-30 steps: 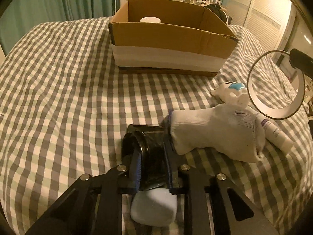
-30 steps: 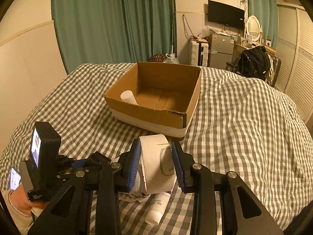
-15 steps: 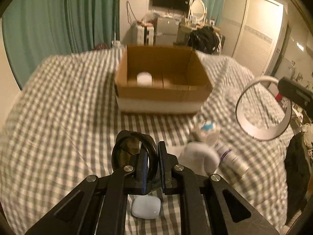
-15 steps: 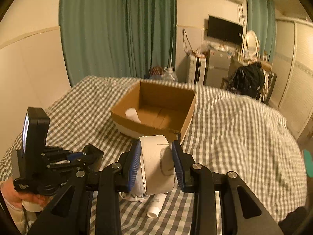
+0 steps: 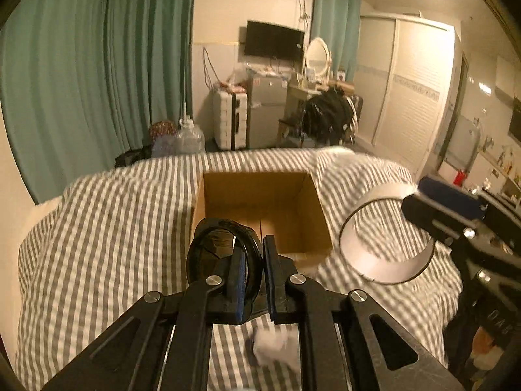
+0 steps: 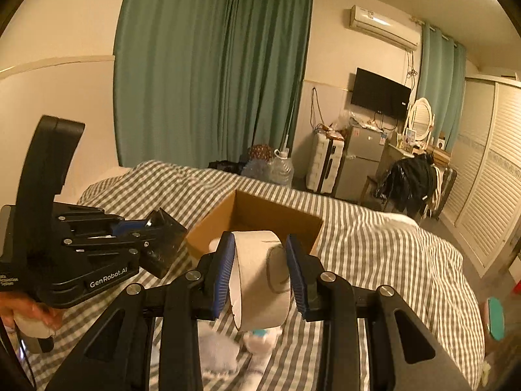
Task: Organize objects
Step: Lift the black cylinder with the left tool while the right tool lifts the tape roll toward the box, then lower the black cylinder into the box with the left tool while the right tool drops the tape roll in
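Tape roll (image 6: 260, 280) between right fingers (image 6: 224, 273) stands on edge, hole sideways.

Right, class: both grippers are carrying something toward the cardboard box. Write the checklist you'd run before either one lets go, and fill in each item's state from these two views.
1. Left gripper has a firm hold on the black ring-shaped object: ok, fingers closed on its rim.
2. Right gripper holds the white tape roll: ok, pads press both sides.
3. Cardboard box is open on top: ok.
4. Space inside the box: ok, bare floor shows; one white item sits by the near wall.
5. Either load is over the opening: cannot tell, since both appear short of the box.
6. The grippers are apart from each other: ok.
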A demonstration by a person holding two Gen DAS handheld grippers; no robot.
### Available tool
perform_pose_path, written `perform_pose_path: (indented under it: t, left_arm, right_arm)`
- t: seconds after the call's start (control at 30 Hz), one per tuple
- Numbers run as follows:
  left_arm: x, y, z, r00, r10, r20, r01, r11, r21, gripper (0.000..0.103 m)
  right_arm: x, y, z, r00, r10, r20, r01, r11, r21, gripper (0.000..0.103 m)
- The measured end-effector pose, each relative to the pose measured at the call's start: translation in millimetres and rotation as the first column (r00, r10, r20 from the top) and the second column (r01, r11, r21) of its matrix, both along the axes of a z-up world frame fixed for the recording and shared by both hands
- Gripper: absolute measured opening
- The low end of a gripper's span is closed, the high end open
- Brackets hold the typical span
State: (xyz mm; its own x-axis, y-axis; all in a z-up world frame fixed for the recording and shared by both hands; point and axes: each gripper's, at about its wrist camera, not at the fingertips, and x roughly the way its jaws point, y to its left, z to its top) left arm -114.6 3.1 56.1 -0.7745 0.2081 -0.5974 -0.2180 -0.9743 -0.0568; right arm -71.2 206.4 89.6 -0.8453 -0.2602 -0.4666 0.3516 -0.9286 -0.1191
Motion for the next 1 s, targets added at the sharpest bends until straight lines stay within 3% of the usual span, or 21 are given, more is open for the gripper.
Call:
perform_pose_path:
  t: [0.3, 0.5, 0.67, 0.8, 1.0]
  left_arm:
    - [-73, 16, 1, 0.999, -0.009, -0.036, 0.009, 1.0, -0.025, 0.011]
    - [-124, 26, -28, 1.0, -0.012, -0.008, 0.012, 0.998, -0.06, 0.011]
    - [-158, 29, -74, 0.998, -0.031, 0.059, 0.037, 0.994, -0.106, 0.011]
    - [-176, 23, -112, 0.991, -0.036, 0.128, 0.046, 0.996, -0.076, 0.011]
    - [-189, 21, -126, 0.986, -0.072, 0.154, 0.08, 0.996, -0.048, 0.011]
  right_arm:
    - [-73, -10, 11, 1.0, -0.005, -0.023, 0.005, 1.0, -0.012, 0.032]
    - [-133, -8, -5, 1.0, -0.027, 0.006, 0.027, 0.998, -0.062, 0.032]
    - [-180, -7, -41, 0.997, -0.046, 0.067, 0.051, 0.996, -0.077, 0.032]
    - [-210, -8, -80, 0.989, -0.059, 0.138, 0.065, 0.997, -0.042, 0.032]
    - [-230, -6, -121, 0.972, -0.067, 0.225, 0.078, 0.996, -0.04, 0.032]
